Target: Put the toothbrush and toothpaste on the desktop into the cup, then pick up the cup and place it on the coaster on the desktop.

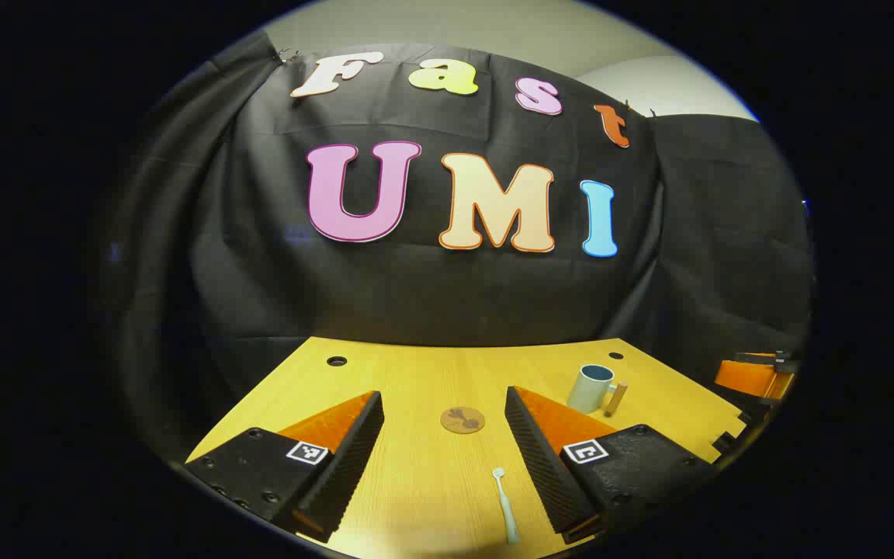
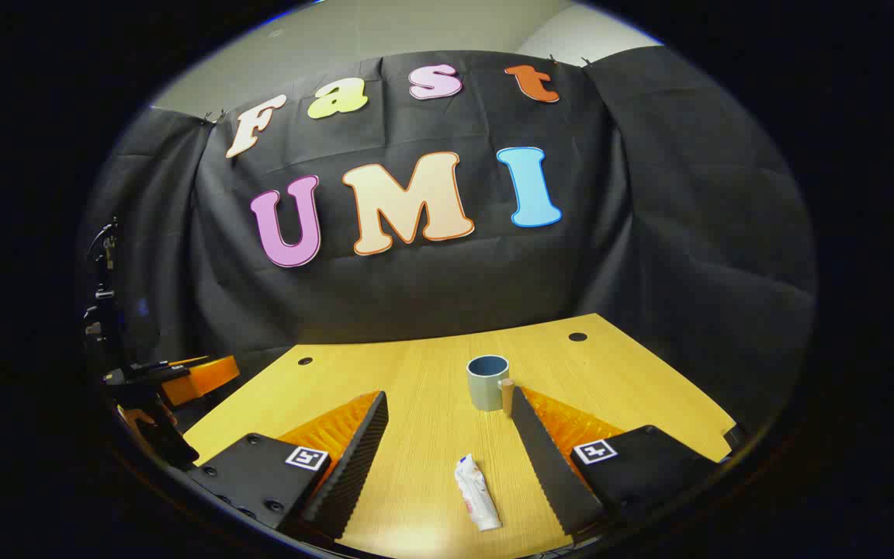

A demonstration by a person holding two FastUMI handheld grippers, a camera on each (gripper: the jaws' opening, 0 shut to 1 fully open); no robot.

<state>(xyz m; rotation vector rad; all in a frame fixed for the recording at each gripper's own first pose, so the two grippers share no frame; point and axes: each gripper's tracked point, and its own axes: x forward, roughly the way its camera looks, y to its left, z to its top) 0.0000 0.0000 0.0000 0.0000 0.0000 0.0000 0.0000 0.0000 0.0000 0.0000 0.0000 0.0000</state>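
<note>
In the left gripper view, the left gripper (image 1: 443,435) hangs over the near edge of the tabletop (image 1: 416,373) with its jaws spread wide and nothing between them. Closest to the camera, the toothbrush (image 1: 506,505) lies flat on the wood between the two fingers, nearer the right-hand one, its head pointing away toward the far edge. Beyond it, still between the fingers, the round coaster (image 1: 462,420) sits flat on the tabletop (a dark figure marks its top). Farther off and to the right, toward the far right corner, the cup (image 1: 594,387) stands upright with its handle turned right.

In the right gripper view, the right gripper (image 2: 447,435) is likewise over the near edge, jaws wide and holding nothing. The toothpaste (image 2: 477,491) lies flat between its fingers close to the near edge, well apart from the cup (image 2: 488,382), which stands upright beyond the fingertips toward the far edge. At the left border of this view, past the tabletop's left edge, the other gripper appears, held by a hand.
</note>
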